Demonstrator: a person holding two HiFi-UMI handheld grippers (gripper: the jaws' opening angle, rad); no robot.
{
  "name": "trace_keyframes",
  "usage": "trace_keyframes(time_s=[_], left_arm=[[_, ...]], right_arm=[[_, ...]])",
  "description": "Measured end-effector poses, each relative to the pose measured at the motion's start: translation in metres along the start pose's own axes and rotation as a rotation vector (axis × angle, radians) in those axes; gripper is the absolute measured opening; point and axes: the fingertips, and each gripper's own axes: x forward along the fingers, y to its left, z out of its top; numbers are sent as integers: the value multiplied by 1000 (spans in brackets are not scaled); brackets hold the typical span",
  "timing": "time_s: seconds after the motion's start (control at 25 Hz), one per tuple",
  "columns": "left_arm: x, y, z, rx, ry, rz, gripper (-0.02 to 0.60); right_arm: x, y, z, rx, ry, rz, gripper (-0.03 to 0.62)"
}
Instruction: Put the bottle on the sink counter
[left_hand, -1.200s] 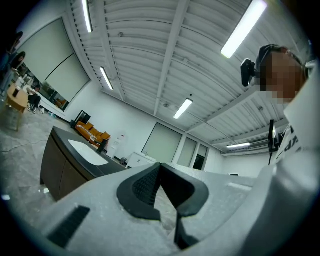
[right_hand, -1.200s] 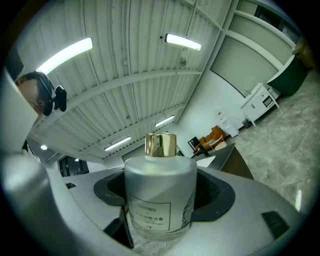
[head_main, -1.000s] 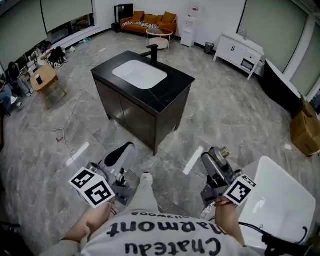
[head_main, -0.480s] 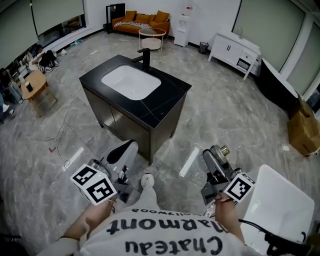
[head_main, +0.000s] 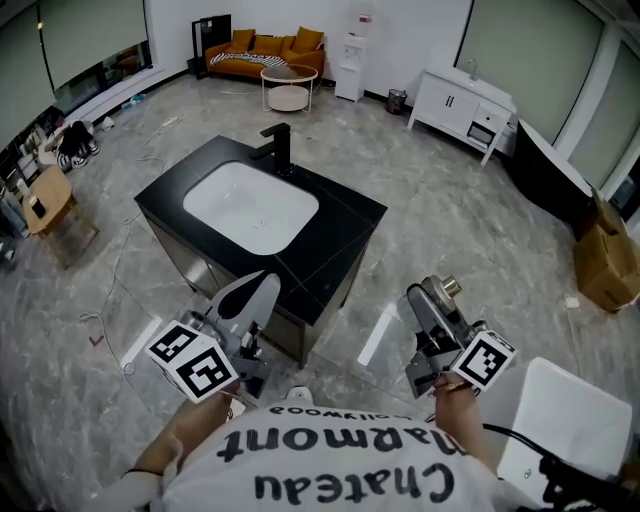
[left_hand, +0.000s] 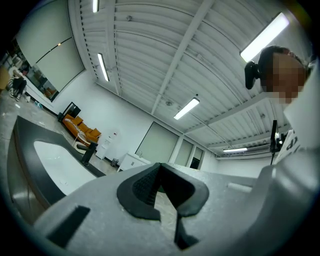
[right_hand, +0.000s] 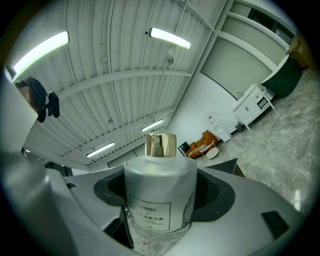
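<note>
Gripping the bottle (right_hand: 159, 197) by its frosted body, the right claw (head_main: 428, 303) has its dark pads pressed to either side, and the gold cap and a printed label show upright in the right gripper view. In the head view this pair sits lower right of centre, held in the air above the floor (head_main: 440, 215) and well apart from the sink table (head_main: 340, 228). The left claw (head_main: 250, 300), lower left of centre, is closed with nothing between its pads, and its pale tip overlaps the table's near edge in the picture. That table is a black-topped cabinet in the middle of the frame, carrying a white basin (head_main: 250, 210) with a black faucet (head_main: 280, 148) at the basin's far side. Between the bottle and the table's near right corner lies grey marbled floor with a short white strip (head_main: 375, 335) on it. Farther off, an orange sofa (head_main: 255, 45) stands at the upper left, with a round coffee table (head_main: 289, 87) just in front of it and a white water dispenser (head_main: 352, 45) beside it. A white cabinet (head_main: 465, 105) stands at the upper right and a cardboard box (head_main: 605, 265) at the right edge. A small wooden table (head_main: 45, 200) sits at the left edge. The lower right corner holds a flat white shape (head_main: 570, 420), perhaps a tabletop or tub, too cropped to tell.
</note>
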Motion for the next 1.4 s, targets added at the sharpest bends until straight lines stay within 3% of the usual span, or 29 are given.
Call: trace_keyframes(time_s=[0.28, 0.44, 0.64, 0.8, 1.0, 1.4], left_arm=[[75, 60, 35, 6, 16, -35, 15], [91, 95, 29, -3, 52, -15, 15], [108, 133, 8, -93, 77, 28, 15], [114, 155, -12, -58, 142, 82, 15], [127, 177, -35, -58, 178, 112, 15], [173, 230, -81, -90, 241, 324, 17]], right_arm=[[93, -26, 38, -24, -15, 29, 344], [123, -45, 28, 6, 4, 5, 344], [150, -77, 8, 69, 62, -39, 344], [163, -98, -10, 99, 134, -71, 344], [196, -127, -23, 137, 208, -48, 344], [272, -199, -46, 89, 448, 80, 344]])
